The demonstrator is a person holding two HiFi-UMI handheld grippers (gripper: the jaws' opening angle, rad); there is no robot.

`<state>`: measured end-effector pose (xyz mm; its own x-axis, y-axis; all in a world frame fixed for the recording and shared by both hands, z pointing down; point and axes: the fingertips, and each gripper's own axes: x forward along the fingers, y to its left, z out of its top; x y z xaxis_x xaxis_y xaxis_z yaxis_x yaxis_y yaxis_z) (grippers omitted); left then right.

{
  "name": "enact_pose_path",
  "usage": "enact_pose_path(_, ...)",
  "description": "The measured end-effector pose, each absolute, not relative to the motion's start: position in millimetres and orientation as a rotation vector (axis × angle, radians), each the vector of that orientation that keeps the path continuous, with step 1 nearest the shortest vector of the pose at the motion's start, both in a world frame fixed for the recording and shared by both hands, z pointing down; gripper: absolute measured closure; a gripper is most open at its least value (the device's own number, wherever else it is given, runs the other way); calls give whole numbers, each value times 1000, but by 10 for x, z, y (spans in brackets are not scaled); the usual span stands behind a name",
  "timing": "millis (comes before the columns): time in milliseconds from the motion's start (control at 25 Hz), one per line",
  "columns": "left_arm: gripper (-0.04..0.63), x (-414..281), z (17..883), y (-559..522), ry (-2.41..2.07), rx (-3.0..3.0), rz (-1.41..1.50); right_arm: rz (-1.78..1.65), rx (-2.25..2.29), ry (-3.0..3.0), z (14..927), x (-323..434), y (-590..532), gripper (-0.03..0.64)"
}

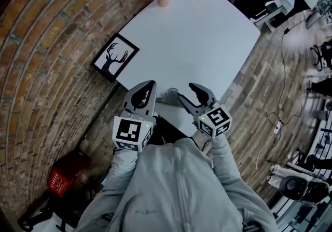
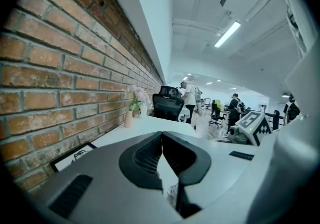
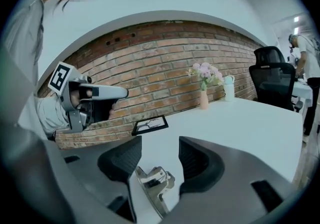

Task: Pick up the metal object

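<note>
Grey sleeves (image 1: 171,184) of the operator fill the 6 o'clock part of the head view, with both grippers extended toward the near corner of the white table (image 1: 197,33).

1. Framed antler picture (image 1: 115,57): lies flat at the table edge by the brick wall (image 1: 46,59), at 10 o'clock from the grippers. Not part of the task.
2. Left gripper (image 1: 149,87): clenched. In the left gripper view the ribbed pads (image 2: 150,155) meet at their tips with nothing clamped between them.
3. Metal object (image 1: 169,93): rests on the table at its near edge, between the two grippers, at 3 o'clock from the left gripper's tips and 9 o'clock from the right gripper's tips.
4. Right gripper (image 1: 185,92): released, jaws spread wide. In the right gripper view the metal object (image 3: 154,182) sits at 6 o'clock from the jaw gap, low between the two pads, and neither pad touches it.

Axis: in the right gripper view the object's long plate runs roughly from 11 o'clock to 5 o'clock, nearly along the gripper's line of sight.

Assessment: the right gripper is the better placed and appears nearer. The coming move probably calls for a short advance down and forward before closing across the narrow width.
</note>
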<state>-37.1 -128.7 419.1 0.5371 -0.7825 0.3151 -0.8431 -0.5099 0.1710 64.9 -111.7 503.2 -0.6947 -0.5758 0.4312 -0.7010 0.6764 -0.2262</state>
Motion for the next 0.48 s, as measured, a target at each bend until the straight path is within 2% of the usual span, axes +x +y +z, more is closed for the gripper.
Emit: enact_pose_path(480, 568, -360, 4409, -1335, -1296, 2457, 328, 615, 762, -2456, 5763, 391, -1041, 399)
